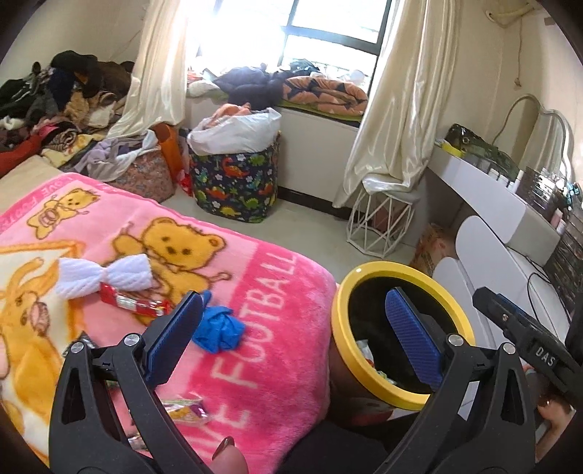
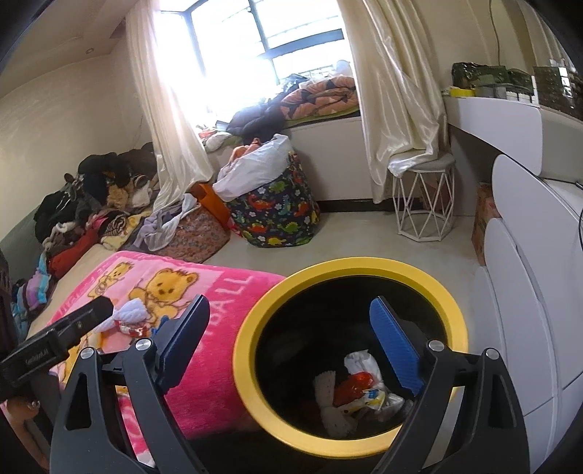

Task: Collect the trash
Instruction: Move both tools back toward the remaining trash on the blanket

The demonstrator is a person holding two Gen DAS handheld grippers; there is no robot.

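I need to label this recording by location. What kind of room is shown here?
Most likely a lived-in bedroom. A bed with a pink teddy-bear blanket fills the foreground, a vanity desk with a mirror stands along the wall, and piles of clothes lie near the curtained window.

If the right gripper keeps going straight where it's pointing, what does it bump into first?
Probably the yellow-rimmed bin: the open right gripper aims into its mouth, toward the trash inside. Depth is hard to judge.

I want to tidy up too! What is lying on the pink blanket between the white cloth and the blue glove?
A red wrapper lies there, just below the white cloth and left of the crumpled blue glove, on the pink blanket. The left wrist view shows it best.
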